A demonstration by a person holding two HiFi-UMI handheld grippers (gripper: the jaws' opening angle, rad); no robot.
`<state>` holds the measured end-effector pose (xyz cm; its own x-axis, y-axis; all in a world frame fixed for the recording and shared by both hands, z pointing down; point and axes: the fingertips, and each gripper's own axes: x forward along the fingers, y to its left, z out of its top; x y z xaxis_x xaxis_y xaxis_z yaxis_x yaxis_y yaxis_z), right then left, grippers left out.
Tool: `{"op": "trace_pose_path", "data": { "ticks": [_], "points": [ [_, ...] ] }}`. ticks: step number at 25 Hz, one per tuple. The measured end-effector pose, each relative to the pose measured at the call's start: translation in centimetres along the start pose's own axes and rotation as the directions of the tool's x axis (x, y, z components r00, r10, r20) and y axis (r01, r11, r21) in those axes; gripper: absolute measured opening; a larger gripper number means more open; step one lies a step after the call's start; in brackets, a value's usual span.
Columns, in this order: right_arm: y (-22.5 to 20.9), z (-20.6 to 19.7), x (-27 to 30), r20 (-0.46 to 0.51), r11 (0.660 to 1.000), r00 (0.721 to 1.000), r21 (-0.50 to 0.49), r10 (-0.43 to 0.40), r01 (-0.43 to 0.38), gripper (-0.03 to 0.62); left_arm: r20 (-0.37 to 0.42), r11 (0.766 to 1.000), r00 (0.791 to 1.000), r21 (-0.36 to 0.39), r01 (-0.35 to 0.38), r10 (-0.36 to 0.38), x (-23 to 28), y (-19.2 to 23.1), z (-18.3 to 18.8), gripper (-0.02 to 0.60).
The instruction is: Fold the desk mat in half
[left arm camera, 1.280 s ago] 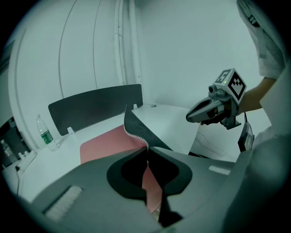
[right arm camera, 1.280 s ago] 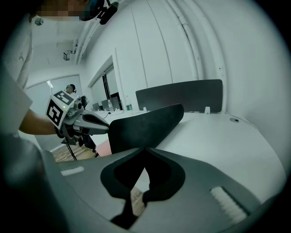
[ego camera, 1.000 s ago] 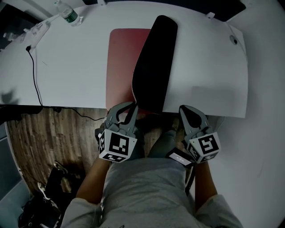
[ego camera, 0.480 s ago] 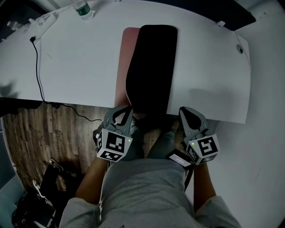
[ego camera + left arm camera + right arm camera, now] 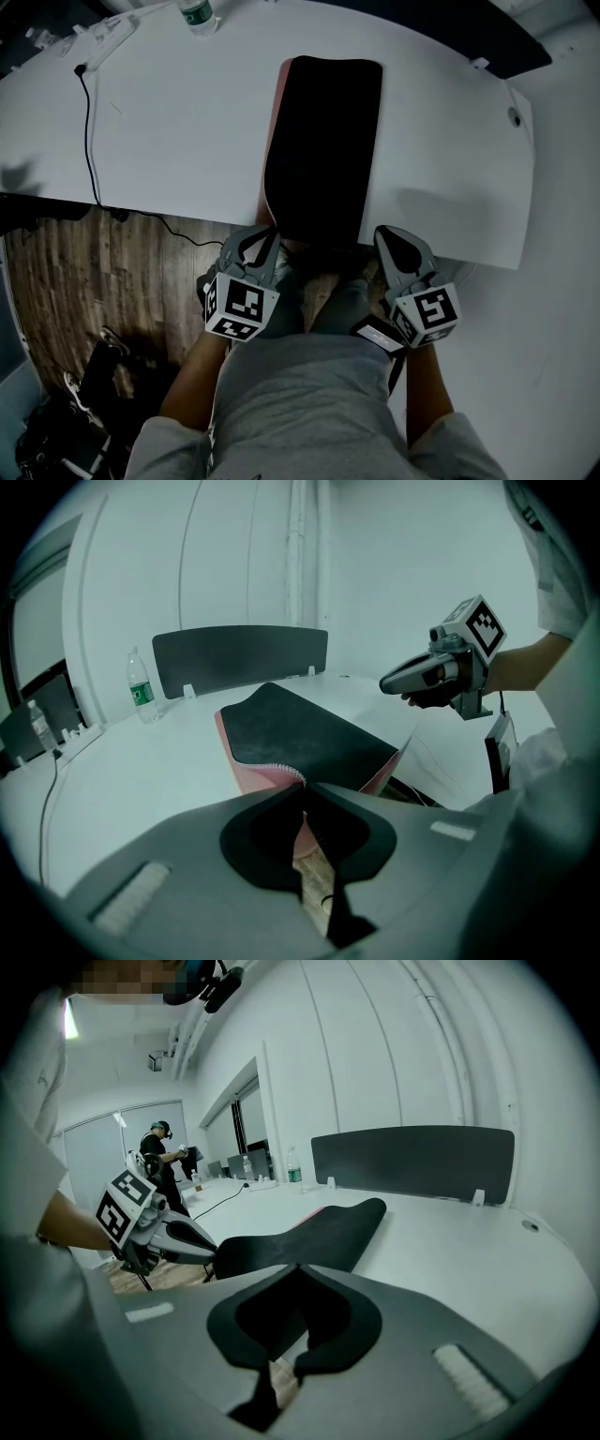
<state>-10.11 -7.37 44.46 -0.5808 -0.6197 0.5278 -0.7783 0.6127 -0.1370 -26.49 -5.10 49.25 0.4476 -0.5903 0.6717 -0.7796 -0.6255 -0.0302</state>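
Observation:
The desk mat point(image 5: 323, 150) lies folded on the white table point(image 5: 169, 122), black underside up, with a thin pink strip point(image 5: 273, 122) showing along its left edge. My left gripper point(image 5: 266, 234) is at the mat's near left corner, shut on the stitched pink edge point(image 5: 281, 772). My right gripper point(image 5: 390, 236) hovers by the table's front edge, just right of the mat's near right corner, jaws shut with nothing between them. In the right gripper view the black mat point(image 5: 309, 1232) arches up behind the shut right gripper point(image 5: 298, 1267).
A water bottle point(image 5: 197, 13), a power strip point(image 5: 101, 37) and a black cable point(image 5: 90, 122) lie at the table's far left. A dark partition panel point(image 5: 239, 658) stands along the far edge. A person point(image 5: 165, 1162) stands at another desk in the background. Wood floor point(image 5: 103, 272) lies below the front edge.
The raised black flap has come down leftwards over the pink half, so only a thin pink strip still shows. The left gripper stayed shut on the near corner; the right gripper has kept its place in the head view.

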Motion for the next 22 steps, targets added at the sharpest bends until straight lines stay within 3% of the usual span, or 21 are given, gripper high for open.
{"op": "trace_pose_path", "data": {
  "ticks": [22],
  "points": [
    [0.7,-1.1,0.4,-0.033,1.000,0.999,-0.001,0.008,-0.008,0.008,-0.078,0.993,0.995,-0.106,0.047,-0.055,2.0,-0.4,-4.4,0.035]
  ]
}}
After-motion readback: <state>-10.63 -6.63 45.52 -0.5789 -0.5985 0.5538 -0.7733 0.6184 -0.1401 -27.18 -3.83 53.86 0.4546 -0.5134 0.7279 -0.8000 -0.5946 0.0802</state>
